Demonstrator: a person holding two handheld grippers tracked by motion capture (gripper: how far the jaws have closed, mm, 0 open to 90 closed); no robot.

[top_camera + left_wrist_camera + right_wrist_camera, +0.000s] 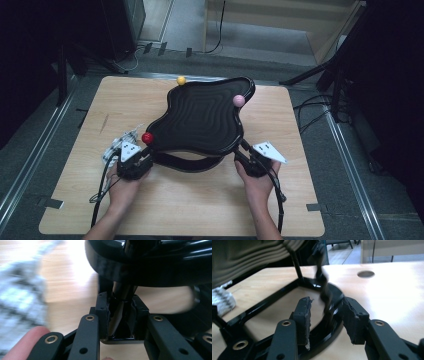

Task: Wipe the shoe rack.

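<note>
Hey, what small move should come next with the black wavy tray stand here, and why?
Probably close the right tool on the twisted black leg of the black wavy tray stand. Its pads stand apart with the leg loose between them, while the left tool already clamps the opposite leg. Gripping both sides would likely steady the stand on the wooden table.

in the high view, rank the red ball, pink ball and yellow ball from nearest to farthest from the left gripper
1. red ball: at the tray's near left edge, right beside the left gripper.
2. pink ball: on the tray's right edge, farther back.
3. yellow ball: at the tray's far edge; close to the pink ball's distance, though it looks slightly farther.
</note>
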